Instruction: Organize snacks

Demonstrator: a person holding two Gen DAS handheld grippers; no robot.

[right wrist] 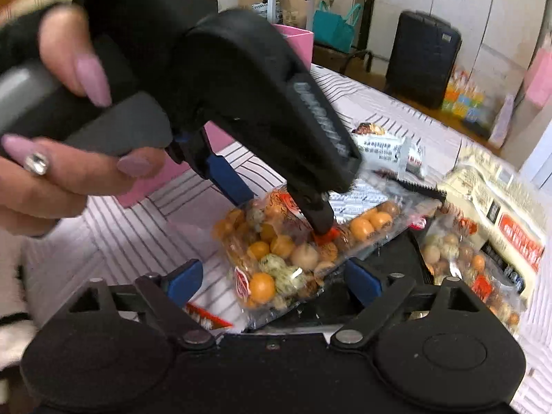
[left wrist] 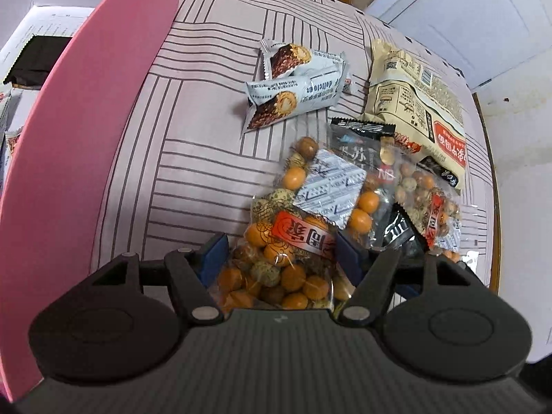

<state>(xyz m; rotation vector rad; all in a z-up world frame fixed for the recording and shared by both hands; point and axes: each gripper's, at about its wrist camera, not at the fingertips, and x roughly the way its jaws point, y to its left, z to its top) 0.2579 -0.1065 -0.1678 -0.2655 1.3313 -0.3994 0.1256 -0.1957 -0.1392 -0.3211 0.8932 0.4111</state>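
Sorting is at the pick-up step, judging by the left wrist view: the left tongs (left wrist: 281,252) straddle a clear packet of coated peanuts (left wrist: 296,238), a blue pad against each side of the bag, so they look clamped on it. The packet lies on a striped cloth (left wrist: 193,131) over the tabletop. Just right of it sit a dark packet (left wrist: 362,151) and a second peanut packet (left wrist: 427,189), overlapping one another. Beyond them are a large cream bag (left wrist: 410,100) and two wafer bars (left wrist: 296,79), one lying partly across the other. A pink bin (left wrist: 79,145) rises along the left edge, near the grasped packet; it is probably where the snacks go.

From the right wrist view, a hand (right wrist: 62,158) grips the handle of the left tool, whose fingers come down onto the same peanut packet (right wrist: 303,252); one finger presses near its red label. The right tongs (right wrist: 272,281) stand wide apart, nothing pressed between their blue pads, though the lower end of the packet lies in the gap. The second peanut packet (right wrist: 459,252) and the cream bag (right wrist: 500,207) lie to the right, and the pink bin (right wrist: 296,41) shows behind the left tool.

The next move likely calls for lifting the packet clear of the neighbours it overlaps, then carrying it over the bin's wall. The loose, slippery film could slide between the pads, so a firm hold matters.
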